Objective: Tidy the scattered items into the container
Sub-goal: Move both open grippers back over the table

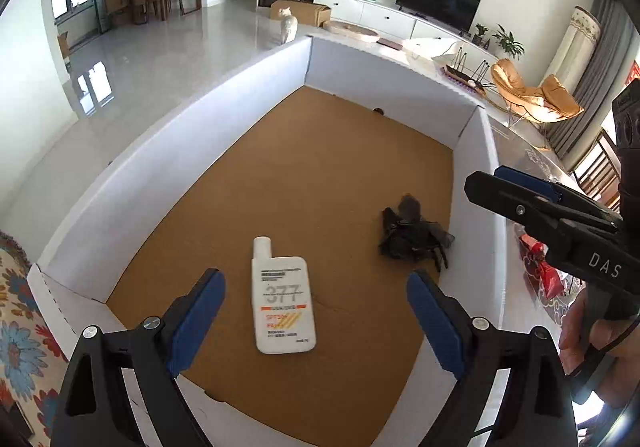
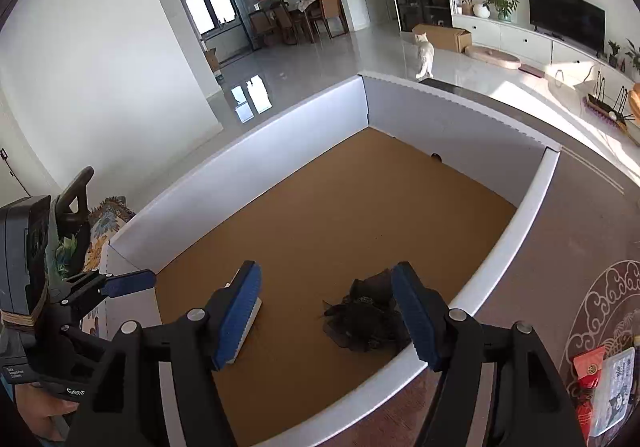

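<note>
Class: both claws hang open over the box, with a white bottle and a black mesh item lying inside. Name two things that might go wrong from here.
1. The right claw sits low beside the box wall; pulling away carelessly may catch the rim.
2. The red packet and clear packet lie outside on the table, partly out of frame, so they may be overlooked.

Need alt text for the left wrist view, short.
An open left tool hovers over a white box with a brown floor, where a white bottle and a black hair bow lie apart. The right tool reaches in from the right; a living room lies beyond.
</note>
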A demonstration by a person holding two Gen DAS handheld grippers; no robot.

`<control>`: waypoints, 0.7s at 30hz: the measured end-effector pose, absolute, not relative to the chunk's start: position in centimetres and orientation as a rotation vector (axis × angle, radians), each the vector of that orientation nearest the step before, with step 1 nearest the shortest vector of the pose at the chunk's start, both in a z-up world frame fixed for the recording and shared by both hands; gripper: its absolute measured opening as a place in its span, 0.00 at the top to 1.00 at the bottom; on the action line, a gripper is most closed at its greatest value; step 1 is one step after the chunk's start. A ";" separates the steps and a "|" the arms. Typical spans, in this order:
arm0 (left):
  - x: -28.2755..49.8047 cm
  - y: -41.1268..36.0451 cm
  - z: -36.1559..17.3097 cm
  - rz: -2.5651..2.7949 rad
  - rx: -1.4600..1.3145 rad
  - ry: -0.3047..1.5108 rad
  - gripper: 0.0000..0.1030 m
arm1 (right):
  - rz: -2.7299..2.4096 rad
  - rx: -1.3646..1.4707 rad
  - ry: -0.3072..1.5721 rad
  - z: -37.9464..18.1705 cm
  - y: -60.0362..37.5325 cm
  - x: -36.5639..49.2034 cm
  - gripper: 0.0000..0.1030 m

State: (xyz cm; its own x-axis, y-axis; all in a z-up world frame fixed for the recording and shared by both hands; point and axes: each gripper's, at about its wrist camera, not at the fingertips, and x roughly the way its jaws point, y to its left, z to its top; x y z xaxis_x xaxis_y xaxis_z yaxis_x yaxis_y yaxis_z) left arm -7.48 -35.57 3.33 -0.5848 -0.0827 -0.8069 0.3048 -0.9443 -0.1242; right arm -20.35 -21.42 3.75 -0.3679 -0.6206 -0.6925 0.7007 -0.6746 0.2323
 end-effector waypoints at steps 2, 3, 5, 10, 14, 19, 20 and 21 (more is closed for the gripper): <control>-7.4 -32.3 4.8 -2.679 1.276 0.332 0.10 | -2.131 0.960 0.129 4.2 -17.7 -19.3 0.33; -7.3 -30.5 5.3 -2.727 1.276 0.320 0.10 | -2.163 0.942 0.134 4.3 -15.5 -18.7 0.33; -7.4 -26.4 5.8 -2.819 1.324 0.285 0.10 | -2.240 0.909 0.120 3.9 -10.4 -17.1 0.33; -7.5 -14.8 3.2 -2.963 1.552 0.182 0.10 | -2.446 0.985 0.045 0.8 4.2 -12.7 0.33; -7.8 -6.8 -2.0 -2.969 1.713 0.070 0.10 | -2.591 1.145 0.019 -2.9 15.0 -9.4 0.33; -8.1 -1.5 -6.2 -2.941 1.741 -0.044 0.10 | -2.672 1.297 0.044 -6.2 24.0 -7.3 0.33; -8.8 -0.9 -6.6 -2.944 1.729 -0.062 0.10 | -2.676 1.310 0.040 -6.6 24.6 -7.1 0.33; -9.1 -0.5 -6.8 -2.938 1.717 -0.094 0.10 | -2.674 1.322 0.036 -7.1 25.1 -7.2 0.33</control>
